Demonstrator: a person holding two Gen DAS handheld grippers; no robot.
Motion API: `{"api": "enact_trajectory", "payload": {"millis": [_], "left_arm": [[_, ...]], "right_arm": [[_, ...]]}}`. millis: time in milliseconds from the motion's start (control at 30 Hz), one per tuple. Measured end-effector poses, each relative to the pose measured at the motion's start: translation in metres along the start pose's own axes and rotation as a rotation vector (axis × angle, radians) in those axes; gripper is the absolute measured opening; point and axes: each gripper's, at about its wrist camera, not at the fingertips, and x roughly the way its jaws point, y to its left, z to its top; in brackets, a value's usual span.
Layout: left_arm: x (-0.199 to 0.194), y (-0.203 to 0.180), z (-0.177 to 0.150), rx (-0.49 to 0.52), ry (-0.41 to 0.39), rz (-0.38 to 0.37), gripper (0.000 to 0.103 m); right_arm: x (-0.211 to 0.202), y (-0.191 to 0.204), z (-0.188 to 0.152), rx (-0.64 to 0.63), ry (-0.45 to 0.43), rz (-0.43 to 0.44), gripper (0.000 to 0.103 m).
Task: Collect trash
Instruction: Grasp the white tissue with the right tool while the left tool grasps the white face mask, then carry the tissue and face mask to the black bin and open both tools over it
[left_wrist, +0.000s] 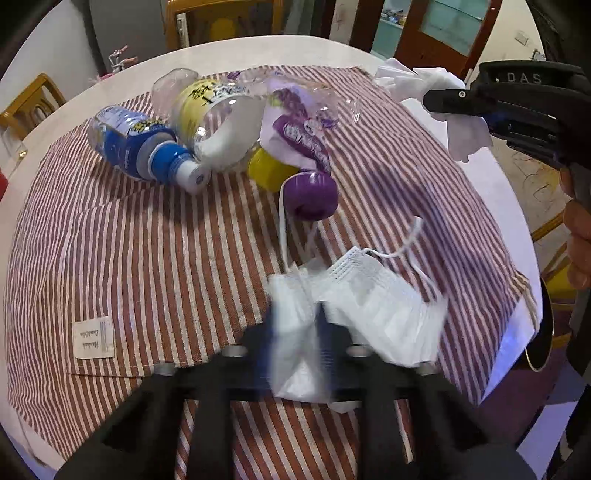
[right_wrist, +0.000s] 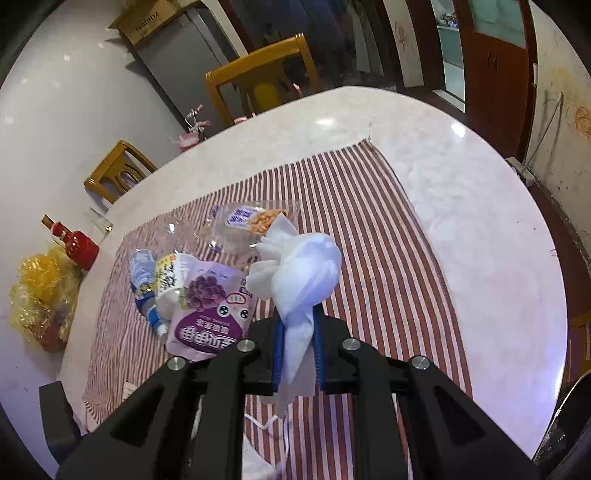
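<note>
Glossy stone-like table (right_wrist: 461, 221), woven striped cloth (left_wrist: 147, 258), seemingly paper tissue (right_wrist: 306, 273).

- Bottles (left_wrist: 147, 147) and pouch (left_wrist: 295, 125) are crowding far end of striped cloth (left_wrist: 129, 258).
- Cloth's left half is lying bare.
- Table (right_wrist: 461, 221) right of cloth is sitting open.

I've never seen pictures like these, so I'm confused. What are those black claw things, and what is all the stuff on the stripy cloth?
The claws are grabbing tools. A person holds one in each hand, and a small camera on each looks along its two fingers, so each picture is one tool's view.

In the left tool's picture, the left gripper is pinching a white face mask. The right gripper is squeezing a crumpled white tissue, lifted above the table.

On the striped cloth lie trash items: a blue-capped bottle, a clear bottle with a yellow label, a purple snack pouch and a purple cap.
</note>
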Motion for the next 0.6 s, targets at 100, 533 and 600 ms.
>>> {"api": "enact_trajectory", "payload": {"millis": [100, 533, 600], "left_arm": [[-0.01, 0.006, 0.001, -0.007, -0.025, -0.017, 0.01], [-0.108, 0.041, 0.01, -0.054, -0.188, -0.074, 0.01], [-0.13, 0.044, 0.013, -0.043, -0.239, -0.085, 0.01]], "right_arm": [[-0.009, 0.0, 0.002, 0.004, -0.021, 0.004, 0.015], [-0.021, 0.001, 0.001, 0.016, -0.04, 0.027, 0.017], [-0.023, 0.002, 0.001, 0.017, -0.046, 0.029, 0.017]]}}
